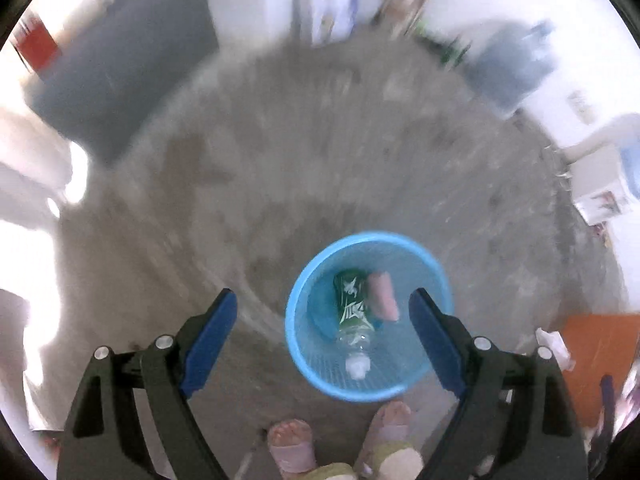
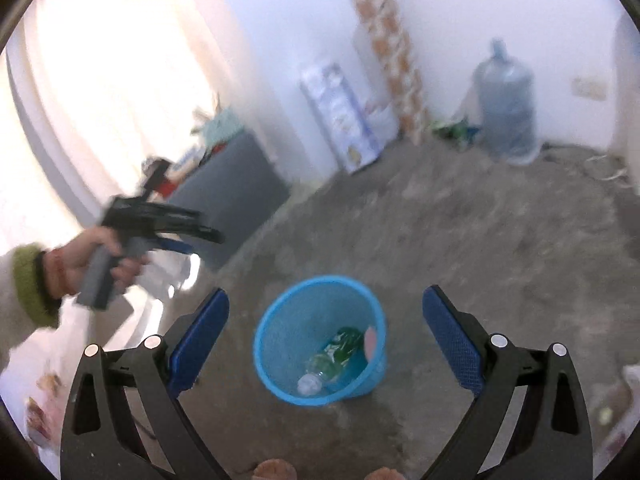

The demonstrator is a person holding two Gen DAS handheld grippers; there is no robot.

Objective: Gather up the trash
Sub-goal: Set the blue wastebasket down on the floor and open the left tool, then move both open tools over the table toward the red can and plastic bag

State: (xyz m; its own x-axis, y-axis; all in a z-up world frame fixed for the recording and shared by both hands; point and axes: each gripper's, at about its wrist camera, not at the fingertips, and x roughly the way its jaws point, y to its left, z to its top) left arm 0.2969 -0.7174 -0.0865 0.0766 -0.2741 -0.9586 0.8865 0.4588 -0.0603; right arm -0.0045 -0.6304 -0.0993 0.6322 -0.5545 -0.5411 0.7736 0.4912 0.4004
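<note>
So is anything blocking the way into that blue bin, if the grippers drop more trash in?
Nothing visible does. The blue mesh bin stands open-topped on the bare floor, with no lid. Inside lie a green-labelled plastic bottle and a pink item, leaving room. Both the left gripper and right gripper are open and empty above it.

The left claw (image 1: 323, 338) is held wide apart and empty, pointed steeply downward above the person's two feet (image 1: 290, 440). The right claw (image 2: 326, 340) is likewise spread wide with nothing between its blue pads (image 2: 198, 340). The left hand (image 2: 96, 264), in a green-cuffed sleeve (image 2: 28, 284), is seen wrapped around its grey handle.
</note>
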